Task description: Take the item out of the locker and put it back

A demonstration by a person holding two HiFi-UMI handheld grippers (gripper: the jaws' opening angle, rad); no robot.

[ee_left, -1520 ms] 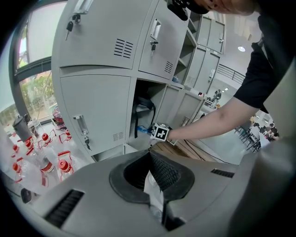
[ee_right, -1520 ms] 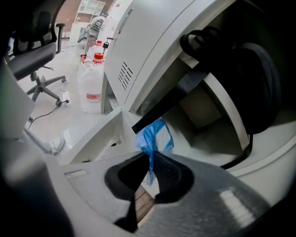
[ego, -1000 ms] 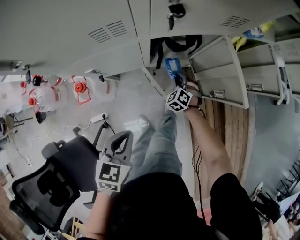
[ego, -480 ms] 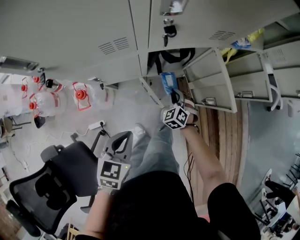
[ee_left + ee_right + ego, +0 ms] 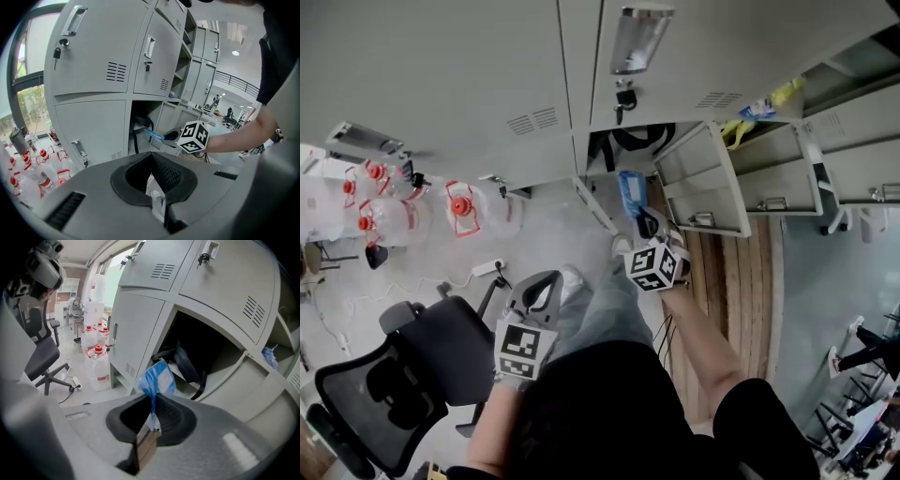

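Held: blue bag [image 5: 157, 378], pinched in my right tool [image 5: 151, 422], before open locker [image 5: 213, 350]. My left tool [image 5: 157, 199]: pressed together.

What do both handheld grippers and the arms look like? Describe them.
The left gripper and right gripper are smooth grey moulded shells with black ribbed lining around the jaws. Each carries a white cube printed with black square markers. No cables show. The forearms are bare; a black short sleeve covers the right upper arm.
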